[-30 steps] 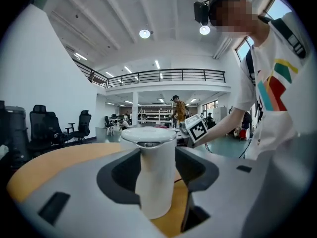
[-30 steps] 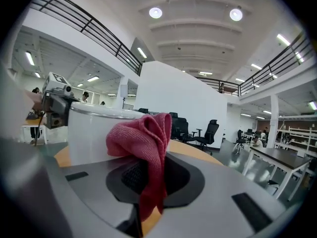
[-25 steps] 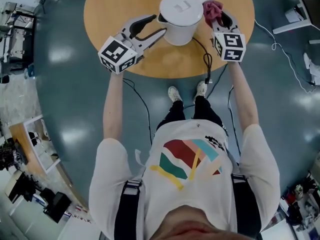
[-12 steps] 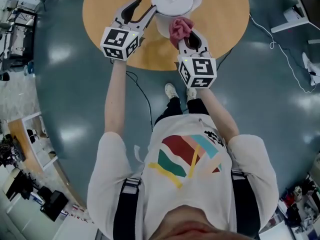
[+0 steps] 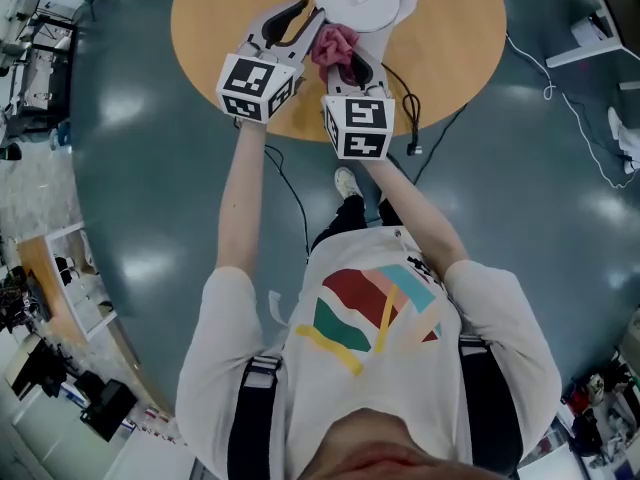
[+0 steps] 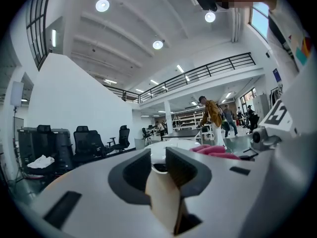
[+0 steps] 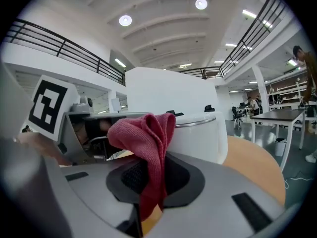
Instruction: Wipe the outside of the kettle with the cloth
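The white kettle stands on the round wooden table, its spout toward the far right. My left gripper is at its near left side. Its jaws are closing, and a white part that looks like the kettle's handle fills the narrow gap at the left gripper's tips. My right gripper is shut on the red cloth. The cloth bunches above the right gripper's jaws, against the kettle's near wall.
A black cable runs from the kettle over the table's near edge to the floor. The two marker cubes sit close side by side. Office chairs and people are far behind the table.
The right gripper carried the cloth leftward round the kettle's near side, ending beside the left gripper. The left jaws narrowed at the kettle's handle.
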The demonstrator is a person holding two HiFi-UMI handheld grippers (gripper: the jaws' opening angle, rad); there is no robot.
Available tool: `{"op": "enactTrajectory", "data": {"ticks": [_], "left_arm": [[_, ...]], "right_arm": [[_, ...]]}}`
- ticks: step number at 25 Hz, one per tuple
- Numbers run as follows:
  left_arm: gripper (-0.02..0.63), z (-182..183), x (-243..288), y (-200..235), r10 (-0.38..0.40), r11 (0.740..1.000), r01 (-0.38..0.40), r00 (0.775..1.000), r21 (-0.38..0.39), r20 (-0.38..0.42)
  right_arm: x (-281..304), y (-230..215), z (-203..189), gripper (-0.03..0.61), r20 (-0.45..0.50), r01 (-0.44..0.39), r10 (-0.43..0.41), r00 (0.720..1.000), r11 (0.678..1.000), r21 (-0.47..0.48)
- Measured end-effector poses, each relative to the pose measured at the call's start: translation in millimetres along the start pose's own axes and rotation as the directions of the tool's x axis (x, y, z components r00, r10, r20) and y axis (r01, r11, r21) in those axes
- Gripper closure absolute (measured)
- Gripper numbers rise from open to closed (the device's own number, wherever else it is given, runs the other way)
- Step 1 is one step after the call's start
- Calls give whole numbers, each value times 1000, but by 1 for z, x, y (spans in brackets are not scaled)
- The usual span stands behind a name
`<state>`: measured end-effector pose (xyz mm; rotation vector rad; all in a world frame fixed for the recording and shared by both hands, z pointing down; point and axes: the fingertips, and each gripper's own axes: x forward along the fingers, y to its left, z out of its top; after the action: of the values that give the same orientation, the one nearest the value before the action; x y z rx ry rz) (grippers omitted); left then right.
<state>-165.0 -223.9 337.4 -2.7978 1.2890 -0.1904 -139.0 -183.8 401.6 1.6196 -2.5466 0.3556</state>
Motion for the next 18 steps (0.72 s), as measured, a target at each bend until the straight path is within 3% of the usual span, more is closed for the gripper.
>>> {"op": "enactTrajectory", "data": {"ticks": [3, 13, 18], "left_arm": [[571, -3, -1, -8, 6, 999, -6, 1000, 42, 2], [571, -13, 16, -20, 52, 998, -53, 999, 25, 6], [571, -11, 11, -8, 83, 996, -83, 997, 23, 5]], "right_arm": [[1, 2, -1, 532, -1, 2, -2, 1000, 1000, -12], [-16, -38, -11, 531, -18, -61, 60, 998, 996, -69], [-25, -66, -2, 531, -3, -36, 36, 999, 997, -69]]}}
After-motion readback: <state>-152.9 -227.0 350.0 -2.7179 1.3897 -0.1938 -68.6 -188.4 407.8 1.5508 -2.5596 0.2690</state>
